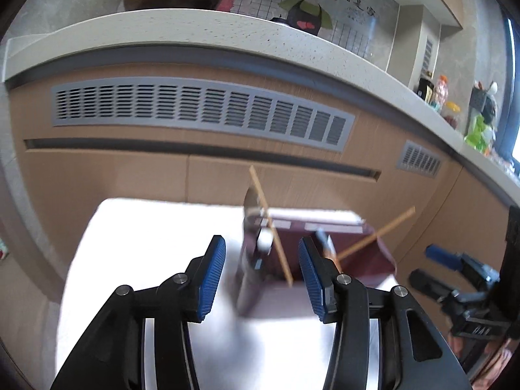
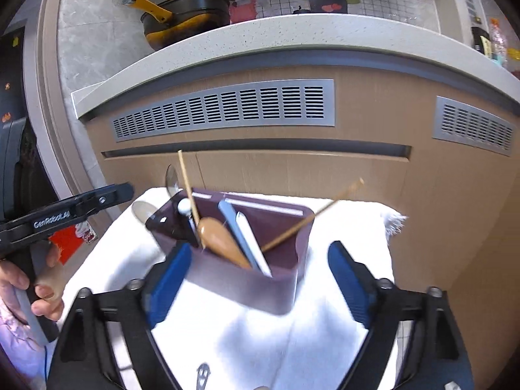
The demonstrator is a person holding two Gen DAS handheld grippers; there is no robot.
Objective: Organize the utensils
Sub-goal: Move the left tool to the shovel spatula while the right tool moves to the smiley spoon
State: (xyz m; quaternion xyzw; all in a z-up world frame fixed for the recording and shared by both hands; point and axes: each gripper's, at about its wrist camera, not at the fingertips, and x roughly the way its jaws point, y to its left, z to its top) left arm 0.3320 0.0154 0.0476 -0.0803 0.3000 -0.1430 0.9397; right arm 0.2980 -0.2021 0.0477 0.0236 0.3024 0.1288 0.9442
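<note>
Most of the sorting looks done: the maroon utensil holder [image 2: 247, 279], standing on the white towel [image 2: 341, 227] at the centre of the right wrist view, already holds a wooden spoon [image 2: 221, 240], chopsticks [image 2: 188, 191] leaning toward 11 and 2 o'clock, and pale handles. A metal utensil [image 2: 202, 377] at 6 o'clock seems left. The left gripper [image 1: 261, 276] is partly open and empty; the right gripper [image 2: 256, 279] gapes wide around the holder, gripping nothing.

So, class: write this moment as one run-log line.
left gripper: open, empty | right gripper: open, empty | utensil holder: upright on white cloth | chopsticks, wooden spoon: inside holder
</note>
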